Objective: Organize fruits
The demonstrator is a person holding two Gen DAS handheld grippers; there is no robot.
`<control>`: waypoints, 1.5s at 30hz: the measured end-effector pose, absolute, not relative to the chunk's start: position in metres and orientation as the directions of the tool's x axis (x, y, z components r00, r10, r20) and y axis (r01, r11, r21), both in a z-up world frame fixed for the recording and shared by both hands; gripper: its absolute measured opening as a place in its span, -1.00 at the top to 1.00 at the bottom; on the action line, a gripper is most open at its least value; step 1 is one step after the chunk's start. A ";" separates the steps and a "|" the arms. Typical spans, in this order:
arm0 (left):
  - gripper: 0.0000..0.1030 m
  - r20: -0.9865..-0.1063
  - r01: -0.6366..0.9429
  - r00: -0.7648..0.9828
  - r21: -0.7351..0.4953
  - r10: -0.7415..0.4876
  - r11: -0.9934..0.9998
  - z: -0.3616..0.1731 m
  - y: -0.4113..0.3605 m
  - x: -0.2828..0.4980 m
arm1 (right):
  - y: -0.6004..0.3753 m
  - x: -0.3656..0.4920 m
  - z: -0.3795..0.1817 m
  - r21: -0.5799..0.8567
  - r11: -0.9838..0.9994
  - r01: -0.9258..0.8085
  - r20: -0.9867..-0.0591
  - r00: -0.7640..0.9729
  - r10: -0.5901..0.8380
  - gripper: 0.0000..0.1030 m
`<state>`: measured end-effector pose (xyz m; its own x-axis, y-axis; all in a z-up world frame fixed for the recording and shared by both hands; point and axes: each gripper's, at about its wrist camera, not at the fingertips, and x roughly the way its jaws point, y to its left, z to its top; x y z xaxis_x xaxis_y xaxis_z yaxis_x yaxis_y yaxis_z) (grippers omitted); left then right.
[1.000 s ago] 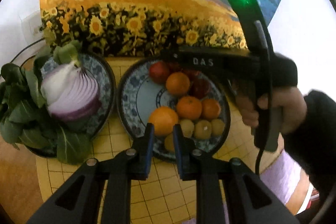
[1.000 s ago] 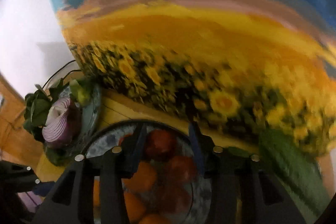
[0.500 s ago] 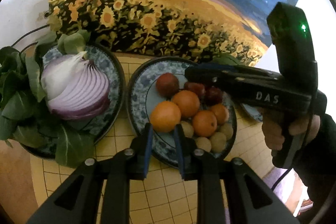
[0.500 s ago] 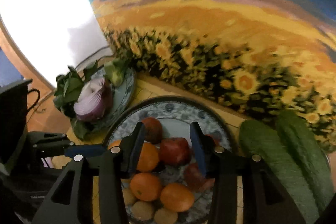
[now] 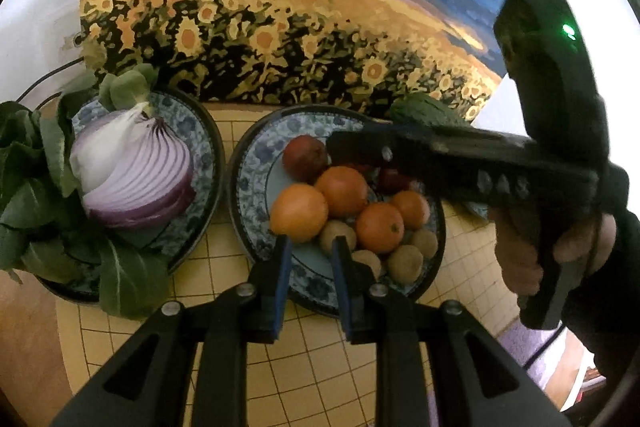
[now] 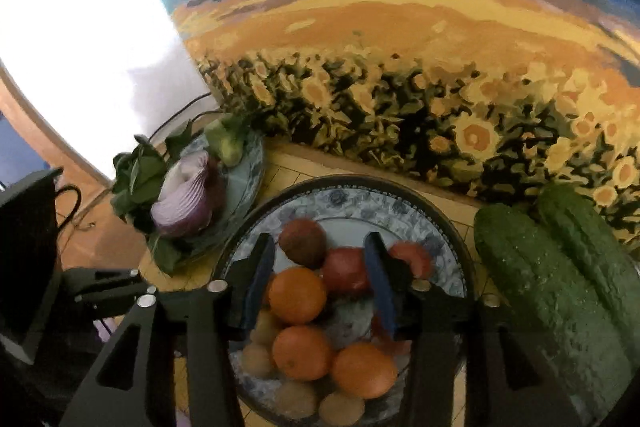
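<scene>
A blue-patterned plate [image 5: 248, 187] [image 6: 360, 183] holds several oranges [image 5: 298, 213], small brown fruits [image 5: 406, 259] and dark red fruits [image 6: 344, 269]. My left gripper [image 5: 308, 259] hovers at the plate's near rim, just in front of an orange; its jaws are shut with only a narrow gap and nothing in it. My right gripper [image 6: 318, 263], held by a hand [image 5: 516, 251], reaches over the plate from the right. Its jaws are opening. A red fruit and an orange [image 6: 296, 293] lie below the gap, and the pads press on neither.
On the left, a second plate [image 5: 200, 131] carries a halved red onion [image 5: 136, 179] and leafy greens [image 5: 32, 187]. Two cucumbers [image 6: 540, 287] lie right of the fruit plate. A sunflower painting [image 5: 280, 39] stands close behind, on a yellow tiled mat [image 5: 312, 367].
The right gripper has tilted down over the fruit plate and its jaws have spread wider. In the left wrist view it has swung from across the plate's far side to the right.
</scene>
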<state>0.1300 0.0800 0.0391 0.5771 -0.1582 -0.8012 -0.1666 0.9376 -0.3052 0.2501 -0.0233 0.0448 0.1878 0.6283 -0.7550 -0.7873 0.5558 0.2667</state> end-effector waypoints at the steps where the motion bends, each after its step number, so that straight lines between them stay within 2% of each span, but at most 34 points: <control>1: 0.61 -0.798 -0.167 0.581 -0.309 -0.160 0.936 0.040 0.081 0.129 | -0.025 0.247 0.048 0.285 0.531 -0.798 -0.748 0.162 0.644 0.04; 3: 0.61 -0.798 -0.172 0.581 -0.312 -0.159 0.934 0.041 0.083 0.125 | -0.029 0.243 0.056 0.303 0.514 -0.802 -0.721 0.159 0.674 0.04; 5: 0.61 -0.796 -0.171 0.581 -0.321 -0.168 0.932 0.040 0.085 0.124 | -0.037 0.242 0.067 0.262 0.526 -0.809 -0.695 0.221 0.685 0.04; 12: 0.61 -0.791 -0.142 0.580 -0.336 -0.197 0.931 0.038 0.079 0.129 | -0.034 0.264 0.041 0.155 0.647 -0.746 -0.746 0.341 0.572 0.02; 18: 0.61 -0.794 -0.126 0.572 -0.332 -0.204 0.935 0.030 0.073 0.135 | -0.041 0.260 0.028 0.235 0.645 -0.727 -0.712 0.323 0.623 -0.22; 26: 0.60 -0.783 -0.118 0.589 -0.328 -0.200 0.937 0.030 0.070 0.149 | -0.034 0.251 0.030 0.386 0.587 -0.712 -0.691 0.198 0.695 -0.21; 30: 0.60 -0.770 -0.121 0.603 -0.349 -0.210 0.929 0.042 0.074 0.139 | -0.027 0.230 0.047 0.281 0.584 -0.762 -0.706 0.248 0.664 -0.21; 35: 0.59 -0.747 -0.105 0.635 -0.337 -0.197 0.936 0.066 0.074 0.122 | -0.044 0.215 0.070 0.261 0.589 -0.765 -0.681 0.286 0.674 -0.21; 45: 0.33 -0.729 -0.069 0.665 -0.274 -0.161 0.959 0.099 0.058 0.086 | -0.091 0.151 0.118 0.138 0.580 -0.803 -0.633 0.378 0.675 -0.21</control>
<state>0.0860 0.0580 0.0985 0.6651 -0.1611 -0.7291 -0.0685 0.9592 -0.2744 0.1513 -0.0908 0.1176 0.3782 0.6752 -0.6333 -0.8029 0.5797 0.1385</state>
